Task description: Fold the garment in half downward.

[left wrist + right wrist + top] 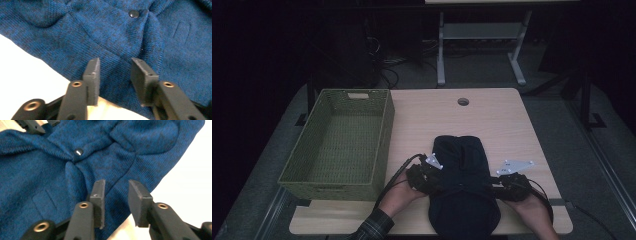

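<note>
Fingers: both pairs stand apart, nothing clamped; left gripper has knit showing in the gap between its jaws, right gripper the same; whether the pads touch the fabric, cannot tell
Left gripper: at the left edge of the blue knit garment, pointing inward over its hem; hand behind it near the table's near edge
Right gripper: at the garment's right edge, mirrored
Garment: bunched lengthwise on the table, near side, right of centre; a snap button sits among the folds
Basket: green woven, empty, at the table's left side, just left of the left gripper
Risk 1: jaws close on a single loose layer; garment likely sags or unrolls when lifted
Risk 2: uneven bite left vs right; one edge slips out, cloth swings
Risk 3: folds are thick near the button; a bite there may not hold
Risk 4: if headed for the basket, trailing fabric could snag its near rim; left cable runs close to that wall
</note>
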Demonstrator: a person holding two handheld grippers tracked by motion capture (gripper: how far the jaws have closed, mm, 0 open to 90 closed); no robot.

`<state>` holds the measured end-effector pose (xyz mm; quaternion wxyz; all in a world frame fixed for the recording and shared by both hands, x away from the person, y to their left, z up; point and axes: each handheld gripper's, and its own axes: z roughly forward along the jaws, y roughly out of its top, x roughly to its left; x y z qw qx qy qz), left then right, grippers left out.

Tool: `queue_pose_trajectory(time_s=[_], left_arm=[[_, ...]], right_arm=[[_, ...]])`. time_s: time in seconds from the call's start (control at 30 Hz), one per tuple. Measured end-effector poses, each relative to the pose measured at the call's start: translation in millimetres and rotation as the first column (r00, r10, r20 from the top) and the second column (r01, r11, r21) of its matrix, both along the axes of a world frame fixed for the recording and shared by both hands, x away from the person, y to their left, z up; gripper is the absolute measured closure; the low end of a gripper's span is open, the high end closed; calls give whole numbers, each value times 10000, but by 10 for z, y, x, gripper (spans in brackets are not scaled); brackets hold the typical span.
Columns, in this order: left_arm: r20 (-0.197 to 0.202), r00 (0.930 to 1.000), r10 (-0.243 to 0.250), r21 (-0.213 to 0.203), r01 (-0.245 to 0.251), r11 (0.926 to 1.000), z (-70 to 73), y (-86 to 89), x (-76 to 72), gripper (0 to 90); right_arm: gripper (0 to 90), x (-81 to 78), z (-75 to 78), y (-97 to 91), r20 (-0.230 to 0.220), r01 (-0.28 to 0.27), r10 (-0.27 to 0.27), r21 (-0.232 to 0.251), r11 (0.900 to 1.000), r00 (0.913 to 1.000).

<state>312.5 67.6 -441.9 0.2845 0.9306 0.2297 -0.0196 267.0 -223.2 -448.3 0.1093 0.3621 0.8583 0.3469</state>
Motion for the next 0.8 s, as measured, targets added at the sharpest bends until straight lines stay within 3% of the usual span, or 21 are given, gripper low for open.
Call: queue_pose_trajectory(time_s=[0.13, 0.37, 0.8], left_arm=[[140, 9998, 109, -119, -108, 9999, 51, 20, 41, 444], [455, 9985, 302, -180, -294, 9994, 189, 50, 160, 290], [871, 9947, 545, -387, -513, 9979, 369, 59, 414, 272]], right_arm=[[580, 58, 49, 4, 18, 17, -18, 94, 10000, 10000], [435, 175, 133, 5, 35, 32, -33, 244, 9997, 10000], [409, 509, 303, 15, 141, -105, 100, 315, 9994, 9998]])
